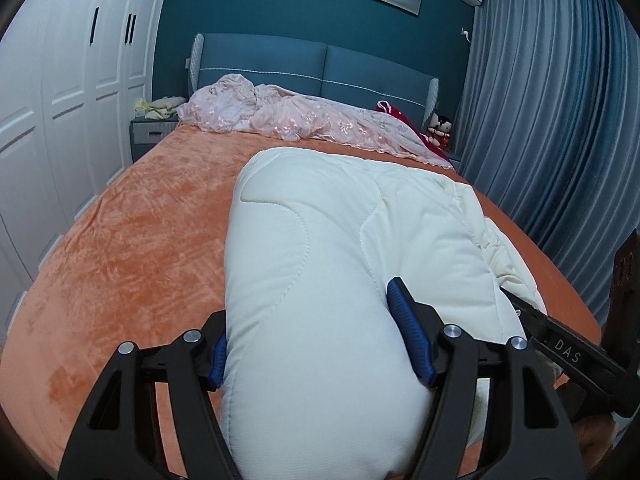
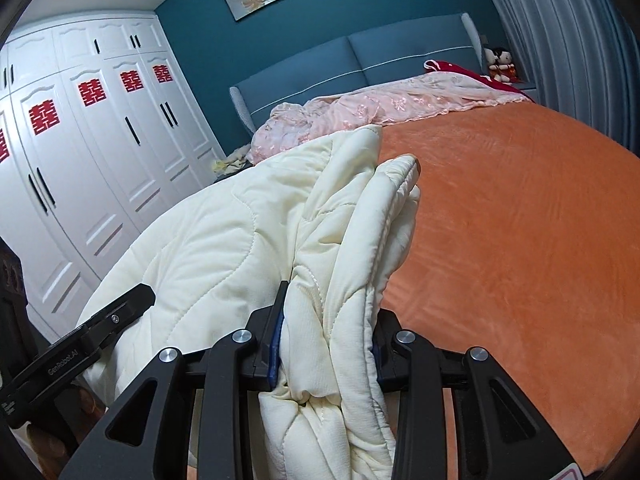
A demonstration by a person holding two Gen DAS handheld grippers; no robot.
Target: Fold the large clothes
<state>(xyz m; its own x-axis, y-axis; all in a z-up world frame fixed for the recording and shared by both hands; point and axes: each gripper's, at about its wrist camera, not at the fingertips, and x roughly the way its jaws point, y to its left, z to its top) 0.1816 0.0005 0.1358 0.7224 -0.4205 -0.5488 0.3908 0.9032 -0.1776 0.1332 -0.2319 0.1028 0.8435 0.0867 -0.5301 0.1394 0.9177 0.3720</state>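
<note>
Cream quilt (image 1: 320, 240) lifted off the orange bed (image 1: 132, 248), well short of the headboard (image 1: 320, 64). Left gripper (image 1: 316, 344) clamped on the thick rounded fold, right gripper (image 2: 328, 340) pinching stacked edges: layers kept together.

Cream quilted comforter (image 1: 320, 248) (wavy stitching) on orange bedspread (image 1: 132, 240).

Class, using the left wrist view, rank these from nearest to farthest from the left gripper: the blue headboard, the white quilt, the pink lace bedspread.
1. White quilt: clamped in the left gripper, at the bed's near end.
2. Pink lace bedspread: bunched across the far end of the bed.
3. Blue headboard: behind the bedspread, against the teal wall.
</note>
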